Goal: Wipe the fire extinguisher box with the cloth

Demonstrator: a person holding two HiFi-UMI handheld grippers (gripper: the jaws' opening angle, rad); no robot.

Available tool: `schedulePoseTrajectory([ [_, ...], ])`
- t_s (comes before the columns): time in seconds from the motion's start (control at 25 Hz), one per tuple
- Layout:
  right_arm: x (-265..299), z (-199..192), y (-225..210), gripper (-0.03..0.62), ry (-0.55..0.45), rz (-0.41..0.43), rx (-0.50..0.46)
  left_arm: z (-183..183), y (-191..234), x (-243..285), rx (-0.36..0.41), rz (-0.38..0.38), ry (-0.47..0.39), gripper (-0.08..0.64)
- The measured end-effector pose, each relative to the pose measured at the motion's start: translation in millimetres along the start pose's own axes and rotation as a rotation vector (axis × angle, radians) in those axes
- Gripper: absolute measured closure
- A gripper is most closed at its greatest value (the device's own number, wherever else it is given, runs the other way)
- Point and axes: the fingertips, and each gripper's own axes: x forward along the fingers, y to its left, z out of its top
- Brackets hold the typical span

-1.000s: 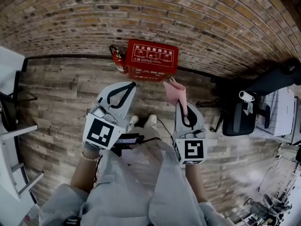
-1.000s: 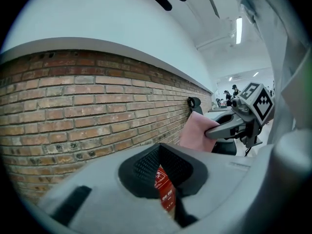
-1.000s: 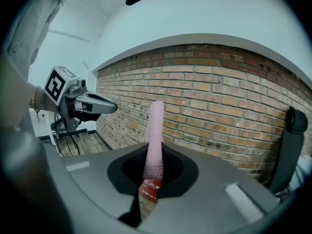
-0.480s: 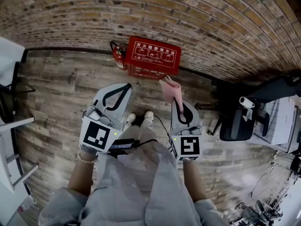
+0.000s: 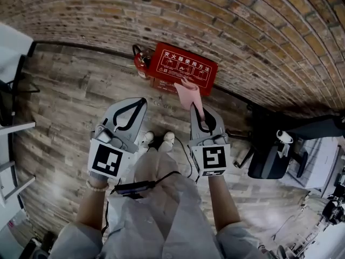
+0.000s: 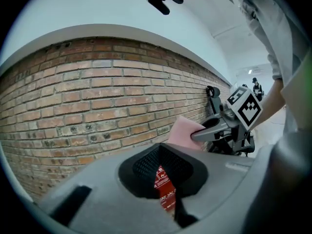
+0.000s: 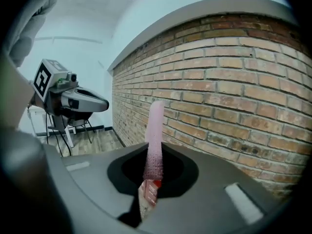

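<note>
The red fire extinguisher box [image 5: 183,69] stands on the floor against the brick wall, with a red extinguisher [image 5: 141,62] at its left end. My right gripper [image 5: 199,114] is shut on a pink cloth [image 5: 190,96], whose upper end overlaps the box's near edge. In the right gripper view the cloth [image 7: 155,130] sticks up between the jaws, with a bit of the red box [image 7: 151,193] below it. My left gripper [image 5: 141,102] hangs to the left, short of the box, jaws together and holding nothing. The left gripper view shows the cloth [image 6: 184,130] and a strip of the box [image 6: 165,189].
A brick wall [image 5: 242,31] runs behind the box above a wood-plank floor [image 5: 64,107]. A black office chair [image 5: 269,150] stands at the right, white furniture [image 5: 11,85] at the left. The person's shoes [image 5: 156,139] are just behind the grippers.
Both grippers have come closer to the box. The right gripper has carried the cloth forward until its end overlaps the box's near edge. The left gripper stays shut.
</note>
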Motion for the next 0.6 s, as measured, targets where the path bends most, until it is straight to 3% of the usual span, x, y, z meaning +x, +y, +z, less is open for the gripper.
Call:
schedulePoseTrajectory([
  [0.6,135.0,-47.1,-12.9,0.572,0.039,0.153,-0.046,-75.6,43.9,51.1,-0.031,0.137,0.030,0.561],
])
